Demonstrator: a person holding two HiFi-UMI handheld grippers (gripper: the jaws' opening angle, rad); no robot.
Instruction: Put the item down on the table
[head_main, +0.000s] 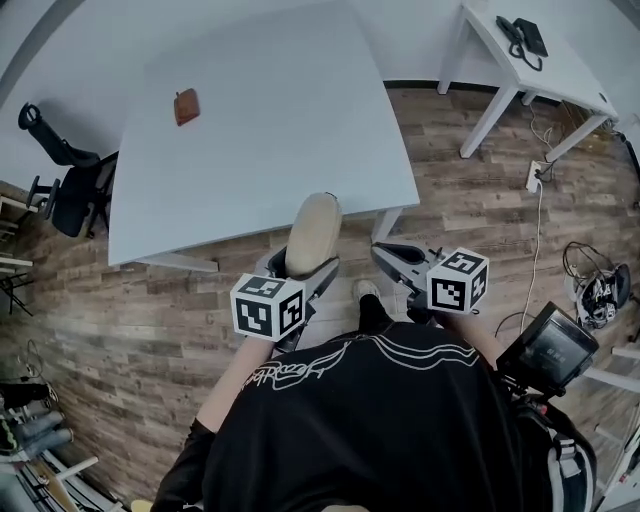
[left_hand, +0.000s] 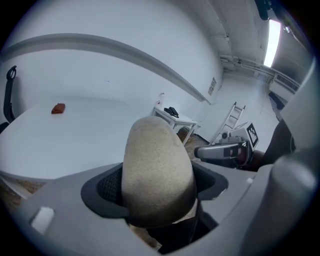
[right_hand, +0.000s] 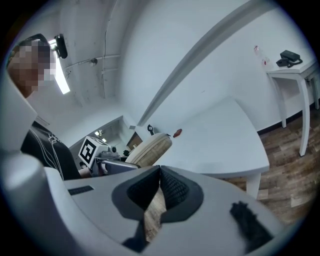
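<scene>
A beige, speckled oval item (head_main: 313, 230) stands up between the jaws of my left gripper (head_main: 304, 268), which is shut on it. In the left gripper view the item (left_hand: 156, 165) fills the middle, wedged between the dark pads (left_hand: 107, 187). It hangs over the wooden floor, just short of the near edge of the white table (head_main: 280, 140). My right gripper (head_main: 392, 258) is beside it on the right, over the floor. In the right gripper view that gripper (right_hand: 159, 175) has its jaws closed together with nothing in them.
A small red-brown object (head_main: 186, 105) lies on the table's far left part. A black office chair (head_main: 65, 185) stands left of the table. A second white table (head_main: 545, 65) with a black phone (head_main: 525, 38) stands back right. Cables and a power strip (head_main: 535, 176) lie on the floor.
</scene>
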